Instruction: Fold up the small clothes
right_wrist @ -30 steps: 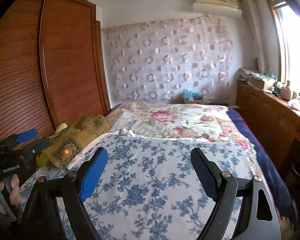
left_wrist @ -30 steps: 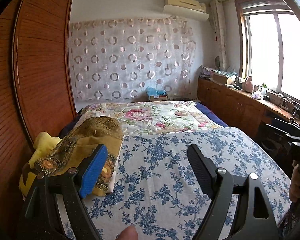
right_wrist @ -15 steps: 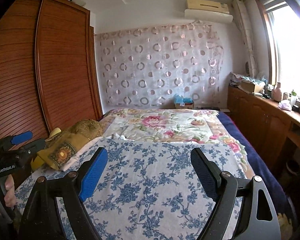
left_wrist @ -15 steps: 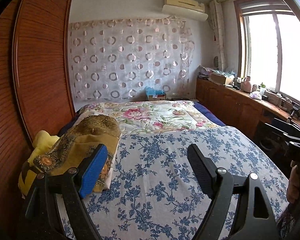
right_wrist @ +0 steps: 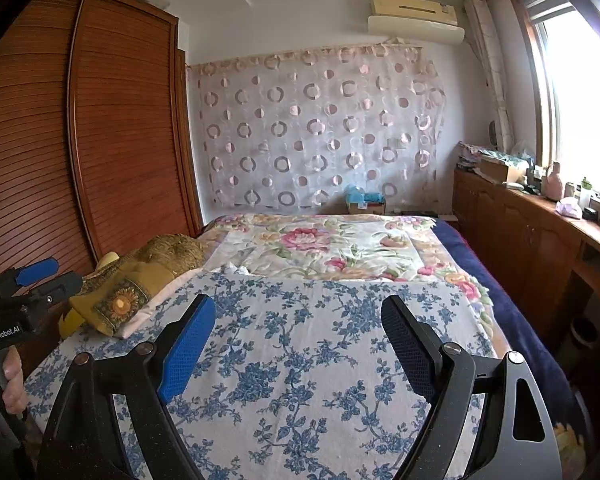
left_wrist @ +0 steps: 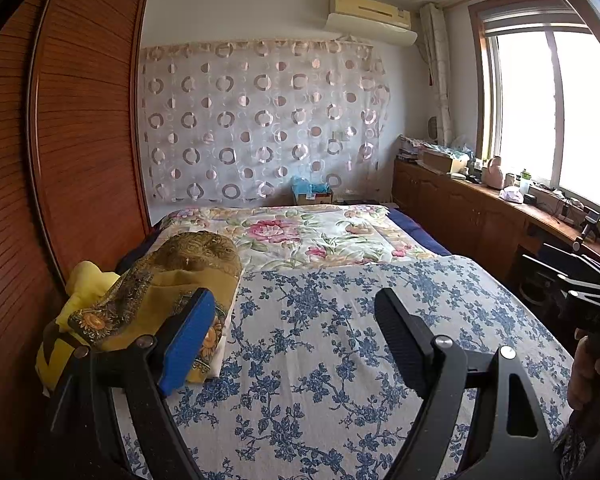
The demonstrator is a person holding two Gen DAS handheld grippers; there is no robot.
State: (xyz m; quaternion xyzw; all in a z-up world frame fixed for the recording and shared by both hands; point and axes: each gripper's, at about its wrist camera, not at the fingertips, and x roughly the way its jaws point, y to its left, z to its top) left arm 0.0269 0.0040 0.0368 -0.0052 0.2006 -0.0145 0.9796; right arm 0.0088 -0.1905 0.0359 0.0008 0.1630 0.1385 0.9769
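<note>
A heap of mustard-yellow patterned clothes [left_wrist: 172,284] lies at the bed's left edge, beside the wardrobe; the same clothes heap [right_wrist: 140,280] shows at the left in the right wrist view. My left gripper [left_wrist: 296,320] hovers open over the blue-flowered sheet [left_wrist: 340,340], its blue pad just right of the heap, nothing between its fingers. Over the middle of the flowered sheet [right_wrist: 320,340] my right gripper [right_wrist: 300,328] is open and empty too. The other gripper [right_wrist: 24,292] appears at the far left there, held by a hand [right_wrist: 12,376].
A brown slatted wardrobe [left_wrist: 72,140] runs along the bed's left side. A pink-flowered quilt [left_wrist: 308,236] covers the far half of the bed. Wooden cabinets [left_wrist: 480,216] with clutter line the right wall under the window. A box [left_wrist: 312,196] stands by the curtain.
The right wrist view has tilted up and shifted slightly, showing more ceiling. The left view is nearly the same. Both grippers stay open.
</note>
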